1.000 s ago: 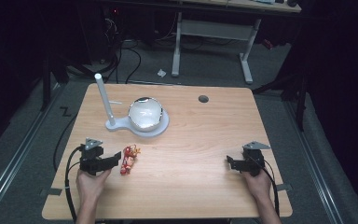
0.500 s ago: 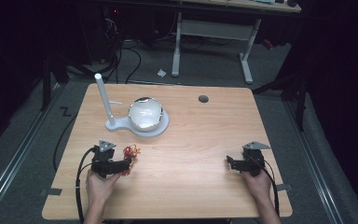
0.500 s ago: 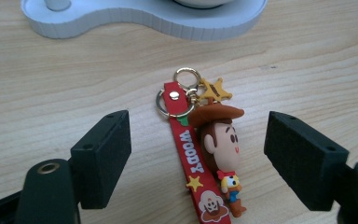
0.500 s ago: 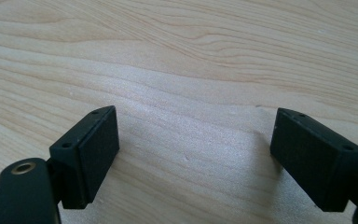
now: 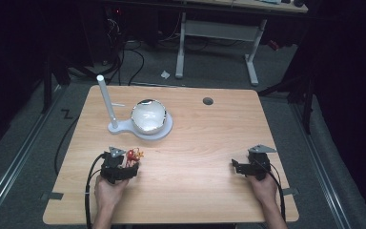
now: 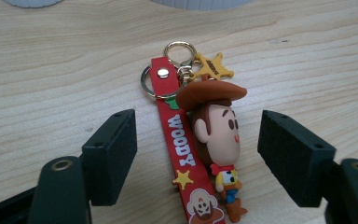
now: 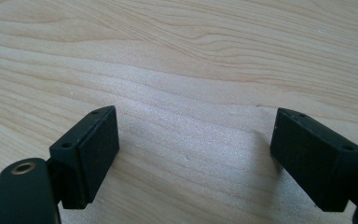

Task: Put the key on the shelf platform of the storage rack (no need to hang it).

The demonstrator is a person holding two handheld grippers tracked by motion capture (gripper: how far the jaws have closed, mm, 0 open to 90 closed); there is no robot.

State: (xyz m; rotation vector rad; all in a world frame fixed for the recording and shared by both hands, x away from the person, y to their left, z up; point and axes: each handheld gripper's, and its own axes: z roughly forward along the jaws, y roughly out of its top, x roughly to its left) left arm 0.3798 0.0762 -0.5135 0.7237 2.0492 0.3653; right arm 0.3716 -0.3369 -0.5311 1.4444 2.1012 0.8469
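Lying flat on the light wooden table [image 5: 195, 143], a red rubber cowboy-figure keychain w/ gold star charm [image 6: 200, 135] was seen btwn the spread jaws of the left gripper [image 6: 198, 158], touched by neither. Near table's front-left edge, w/ a white round-based stand holding a shiny dome [image 5: 148, 118] behind it. Right gripper [image 7: 196, 154] was held w/ jaws wide apart over bare wood, nothing gripped.

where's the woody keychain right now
The Woody keychain lies flat on the wooden table, front-left in the high view, between the open jaws of the left hand-held gripper, just in front of the white stand.
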